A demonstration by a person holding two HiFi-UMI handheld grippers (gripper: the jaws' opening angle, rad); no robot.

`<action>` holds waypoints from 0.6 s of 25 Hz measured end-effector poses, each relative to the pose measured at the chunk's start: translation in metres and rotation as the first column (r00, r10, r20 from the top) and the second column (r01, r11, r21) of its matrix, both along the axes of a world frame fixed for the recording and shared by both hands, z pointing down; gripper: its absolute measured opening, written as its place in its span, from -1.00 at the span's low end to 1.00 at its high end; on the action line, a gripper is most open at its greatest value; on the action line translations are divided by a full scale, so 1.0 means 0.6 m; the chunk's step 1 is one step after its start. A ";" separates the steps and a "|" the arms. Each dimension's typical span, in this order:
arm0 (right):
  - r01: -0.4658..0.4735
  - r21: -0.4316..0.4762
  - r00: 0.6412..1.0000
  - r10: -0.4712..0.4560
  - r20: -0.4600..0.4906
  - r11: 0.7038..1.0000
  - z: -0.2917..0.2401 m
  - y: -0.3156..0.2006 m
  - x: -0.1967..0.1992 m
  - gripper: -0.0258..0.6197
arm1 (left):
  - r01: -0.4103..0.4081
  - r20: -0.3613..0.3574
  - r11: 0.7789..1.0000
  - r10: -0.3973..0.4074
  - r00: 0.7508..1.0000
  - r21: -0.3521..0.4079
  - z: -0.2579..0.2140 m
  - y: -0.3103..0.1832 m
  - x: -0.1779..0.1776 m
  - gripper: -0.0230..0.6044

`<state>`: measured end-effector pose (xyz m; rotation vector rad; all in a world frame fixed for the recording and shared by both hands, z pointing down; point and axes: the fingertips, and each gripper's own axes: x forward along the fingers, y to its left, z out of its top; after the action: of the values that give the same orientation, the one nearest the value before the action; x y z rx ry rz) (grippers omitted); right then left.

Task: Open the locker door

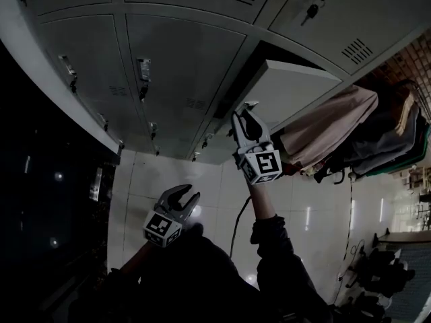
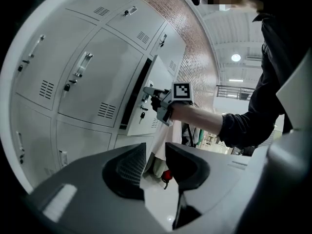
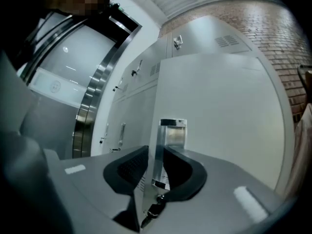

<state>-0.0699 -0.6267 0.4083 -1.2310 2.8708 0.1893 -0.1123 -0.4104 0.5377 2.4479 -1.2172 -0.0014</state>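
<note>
The grey locker door [image 1: 296, 89] stands swung out from its dark compartment [image 1: 242, 79]. My right gripper [image 1: 247, 108] is raised to the door's free edge. In the right gripper view the chrome handle [image 3: 171, 133] on the door [image 3: 219, 106] stands upright between the jaws of my right gripper [image 3: 155, 149]; the pads sit close beside it with a thin gap, so the grip looks loosened. A key [image 3: 153, 211] hangs just below. My left gripper [image 1: 180, 192] hangs low, away from the lockers, open and empty. From the left gripper [image 2: 156, 147] I see the right gripper [image 2: 148, 92] at the door [image 2: 156, 82].
Shut lockers with handles and keys [image 1: 143, 69] fill the wall left of and above the open one. Clothes [image 1: 337, 126] hang on a rack to the right of the door. A cable [image 1: 237, 224] trails over the shiny white floor [image 1: 202, 180]. A metal-framed glass doorway [image 3: 92, 91] stands farther left.
</note>
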 end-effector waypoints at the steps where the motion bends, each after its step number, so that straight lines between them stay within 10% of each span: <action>1: 0.013 0.015 1.000 -0.013 0.012 1.000 -0.008 0.028 0.009 -0.62 | -0.021 -0.001 1.000 0.021 1.000 0.000 0.005 0.005 0.011 -0.47; 15: -0.192 0.050 0.976 0.186 0.111 0.980 0.002 0.317 0.229 -0.85 | -0.027 0.014 0.999 0.027 1.000 0.019 0.029 0.145 0.116 -0.47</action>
<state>0.0678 -0.4363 0.4097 -1.4560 2.6379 0.2053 -0.0425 -0.3232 0.5551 2.4845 -1.1945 0.0113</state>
